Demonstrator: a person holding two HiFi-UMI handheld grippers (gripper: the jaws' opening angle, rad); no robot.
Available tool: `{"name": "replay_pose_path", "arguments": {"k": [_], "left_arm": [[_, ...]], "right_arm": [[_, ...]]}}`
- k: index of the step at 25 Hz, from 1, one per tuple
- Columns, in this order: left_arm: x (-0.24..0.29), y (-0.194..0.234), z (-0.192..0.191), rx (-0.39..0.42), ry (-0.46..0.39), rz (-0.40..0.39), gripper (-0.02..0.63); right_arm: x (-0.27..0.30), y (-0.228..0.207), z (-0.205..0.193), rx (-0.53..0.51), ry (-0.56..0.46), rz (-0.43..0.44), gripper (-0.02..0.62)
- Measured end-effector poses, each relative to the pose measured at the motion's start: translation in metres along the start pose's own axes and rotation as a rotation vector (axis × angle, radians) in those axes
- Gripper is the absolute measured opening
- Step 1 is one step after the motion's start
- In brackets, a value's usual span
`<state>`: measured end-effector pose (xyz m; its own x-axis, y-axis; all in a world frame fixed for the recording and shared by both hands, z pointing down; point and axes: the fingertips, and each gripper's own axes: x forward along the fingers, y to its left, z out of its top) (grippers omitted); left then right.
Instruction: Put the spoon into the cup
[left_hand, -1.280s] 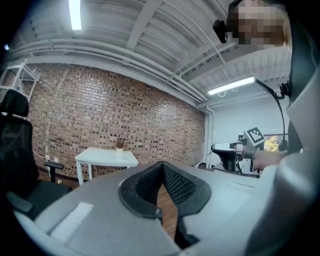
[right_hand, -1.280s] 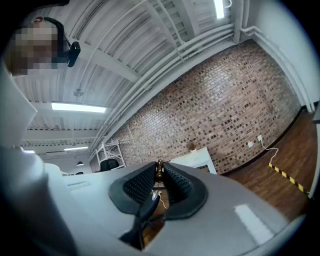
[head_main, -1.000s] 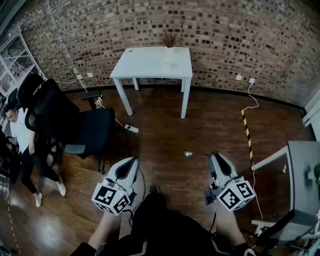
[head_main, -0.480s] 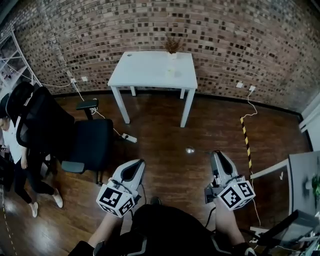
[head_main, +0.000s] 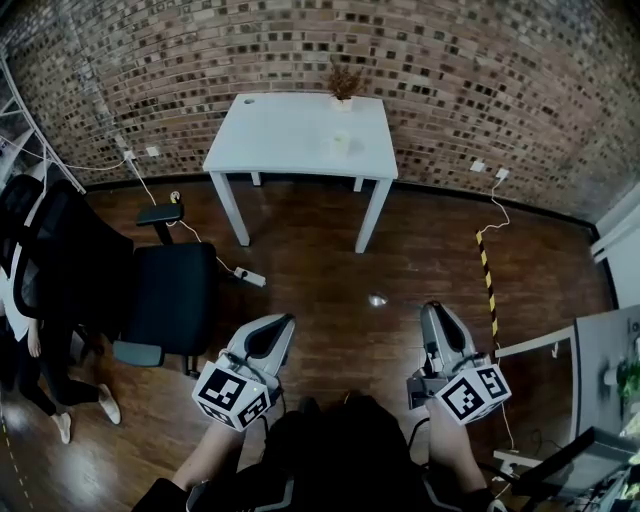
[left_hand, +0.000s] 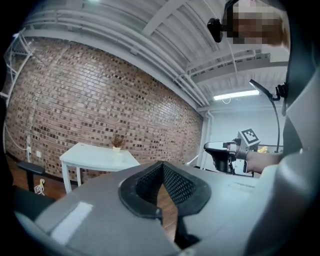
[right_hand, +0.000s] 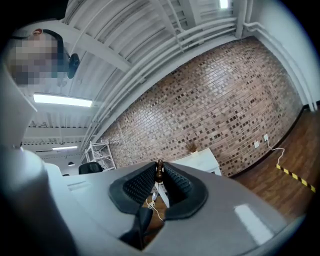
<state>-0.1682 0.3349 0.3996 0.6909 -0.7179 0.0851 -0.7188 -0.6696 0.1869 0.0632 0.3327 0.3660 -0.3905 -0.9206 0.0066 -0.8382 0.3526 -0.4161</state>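
Pointing forward abreast, left gripper (head_main: 283, 321) hovers; right gripper (head_main: 432, 309) clamps spoon (head_main: 377, 300).

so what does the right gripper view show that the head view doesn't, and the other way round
Only the right gripper view: the right gripper closed on the dark end of what looks like the spoon, and the ceiling lamps overhead.
Only the head view: the left gripper, a power strip, and another person at the left edge.
Both: the white table with its plant, the brick wall, a black office chair and the yellow-black floor tape.
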Motion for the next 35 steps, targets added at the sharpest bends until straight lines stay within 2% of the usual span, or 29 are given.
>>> {"name": "replay_pose_path", "arguments": {"k": [3,7,11,16,21,25,30,35], "left_arm": [[0.022,0.013,-0.001,0.002,-0.005,0.004,-0.006],[0.051,0.032,0.007,0.007,-0.013,0.047,-0.006],[0.087,0.044,0.023,0.012,-0.021,0.07,-0.006],[0.143,0.054,0.035,0.02,-0.017,0.104,-0.006],[0.189,0.059,0.04,0.051,-0.009,0.134,-0.006],[0.217,0.073,0.047,0.044,-0.014,0.161,-0.006],[0.249,0.087,0.058,0.073,0.001,0.145,-0.006],[0.27,0.128,0.061,0.051,0.002,0.148,-0.006]], "right_arm": [[0.021,-0.014,0.002,0.0,0.004,0.009,0.054],[0.057,-0.038,0.004,0.014,0.012,0.036,0.054],[0.093,-0.059,0.027,-0.014,0.007,0.074,0.054],[0.125,-0.098,0.056,0.006,0.003,0.102,0.054],[0.153,-0.138,0.073,0.017,0.008,0.124,0.054],[0.178,-0.164,0.083,0.026,0.007,0.124,0.054],[0.207,-0.185,0.091,0.045,0.013,0.132,0.054],[0.252,-0.194,0.083,0.055,0.029,0.12,0.054]]}}
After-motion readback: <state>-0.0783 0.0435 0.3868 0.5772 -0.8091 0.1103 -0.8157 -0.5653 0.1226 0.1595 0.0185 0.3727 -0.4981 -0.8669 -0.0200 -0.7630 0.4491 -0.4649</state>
